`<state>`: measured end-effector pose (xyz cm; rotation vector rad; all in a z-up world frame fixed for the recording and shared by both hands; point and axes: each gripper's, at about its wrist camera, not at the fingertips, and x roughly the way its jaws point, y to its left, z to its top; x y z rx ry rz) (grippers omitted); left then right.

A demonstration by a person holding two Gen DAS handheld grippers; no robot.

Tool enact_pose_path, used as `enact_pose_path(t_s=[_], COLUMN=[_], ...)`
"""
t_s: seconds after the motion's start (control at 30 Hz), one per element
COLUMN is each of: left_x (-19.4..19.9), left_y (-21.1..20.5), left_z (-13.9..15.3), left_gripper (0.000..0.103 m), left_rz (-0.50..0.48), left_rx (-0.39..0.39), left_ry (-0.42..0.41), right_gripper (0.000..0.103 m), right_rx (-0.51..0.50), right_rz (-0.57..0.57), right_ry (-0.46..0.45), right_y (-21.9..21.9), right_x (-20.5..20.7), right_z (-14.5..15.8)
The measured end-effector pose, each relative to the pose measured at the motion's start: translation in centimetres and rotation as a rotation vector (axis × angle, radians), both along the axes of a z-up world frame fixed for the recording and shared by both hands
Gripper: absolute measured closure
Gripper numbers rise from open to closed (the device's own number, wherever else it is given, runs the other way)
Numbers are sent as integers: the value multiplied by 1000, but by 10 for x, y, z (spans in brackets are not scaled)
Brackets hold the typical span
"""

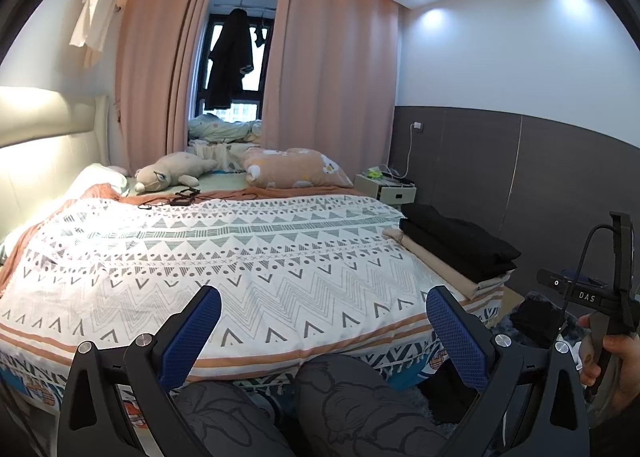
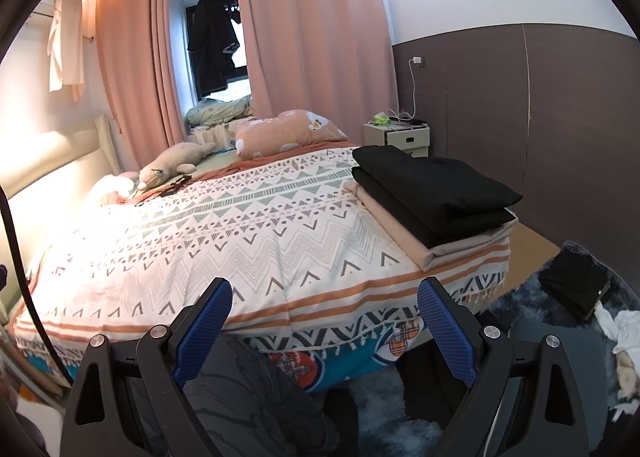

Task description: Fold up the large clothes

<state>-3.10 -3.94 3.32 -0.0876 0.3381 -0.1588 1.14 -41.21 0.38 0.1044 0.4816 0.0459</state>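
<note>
A stack of folded clothes lies at the bed's right front corner: black folded garments [image 2: 434, 193] [image 1: 456, 241] on top of a beige folded one [image 2: 404, 233] [image 1: 432, 261]. The bed's patterned white cover [image 1: 224, 257] [image 2: 224, 233] is spread flat. My left gripper [image 1: 322, 313] is open and empty, held above my knees before the bed's front edge. My right gripper [image 2: 324, 309] is open and empty, also before the front edge, left of the stack. The right gripper's handle, held by a hand, shows at the left wrist view's right edge [image 1: 600, 297].
A plush toy [image 1: 168, 173], a peach pillow [image 1: 292, 167] and black cables [image 1: 180, 199] lie at the bed's far end. A nightstand [image 2: 396, 137] stands by the right wall. Dark clothes [image 2: 576, 285] and white cloth [image 2: 620, 329] lie on the blue rug at right.
</note>
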Motion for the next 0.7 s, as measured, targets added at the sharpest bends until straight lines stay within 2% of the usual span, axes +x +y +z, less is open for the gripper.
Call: enact_pose_path(t_s=[0.7], left_x=[-3], left_y=[-5], left_z=[1], left_gripper=[1], left_rz=[-2], left_rx=[1], left_ry=[-1], right_gripper=[9], right_rx=[1], right_rz=[-3], right_ry=[2], right_y=[0], right_x=[0], right_z=[-1])
